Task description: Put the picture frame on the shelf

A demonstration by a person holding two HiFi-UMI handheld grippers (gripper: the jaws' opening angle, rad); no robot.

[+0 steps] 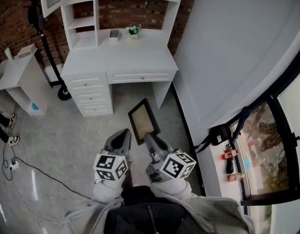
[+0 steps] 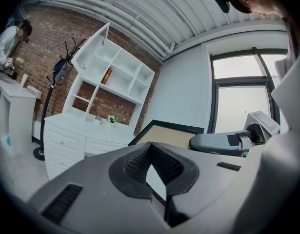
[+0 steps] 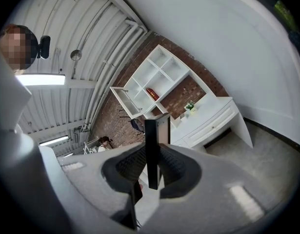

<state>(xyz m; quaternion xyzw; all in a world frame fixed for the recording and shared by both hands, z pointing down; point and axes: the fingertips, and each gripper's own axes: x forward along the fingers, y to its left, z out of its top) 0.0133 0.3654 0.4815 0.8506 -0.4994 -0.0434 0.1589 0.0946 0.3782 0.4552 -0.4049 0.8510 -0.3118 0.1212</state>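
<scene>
Two tools: right tool clamped on picture frame near edge; left tool jaws together, empty, beside frame

Looks like a staged home-study set inside an industrial space. Home side: white desk with drawers, hutch shelves on top, potted flowers at the desk's back edge, coat stand. Industrial side: brick wall, bare concrete floor with a loose cable across it, ribbed ceiling with exposed pipes, strip light.

black picture frame, tan face, held aloft
</scene>
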